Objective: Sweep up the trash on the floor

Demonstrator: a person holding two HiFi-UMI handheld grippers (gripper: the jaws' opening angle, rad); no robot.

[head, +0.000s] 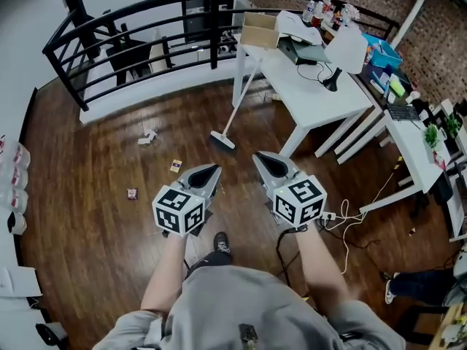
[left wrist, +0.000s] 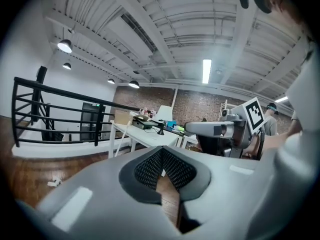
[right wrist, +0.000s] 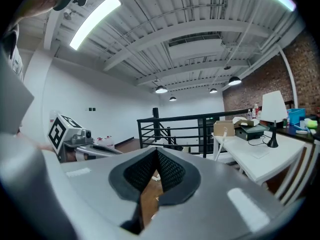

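The sweeping has not started, judging by how things lie. The broom leans untouched against the corner of the white surface, with its head on the floor and its handle slanting up to the edge. The trash lies scattered on the wood to the left of the broom head: a crumpled paper nearest the railing, a small card closer to the person, and a small wrapper further left. All three lie well apart from the broom and from each other.

The left tongs and right tongs are held side by side in front of the person, pointing towards the broom but short of it. Both pairs are closed tip to tip with nothing between them, as each gripper view shows.

Everything is left to do: open a pair of tongs, take the handle, gather the three pieces, and get them off the floor.
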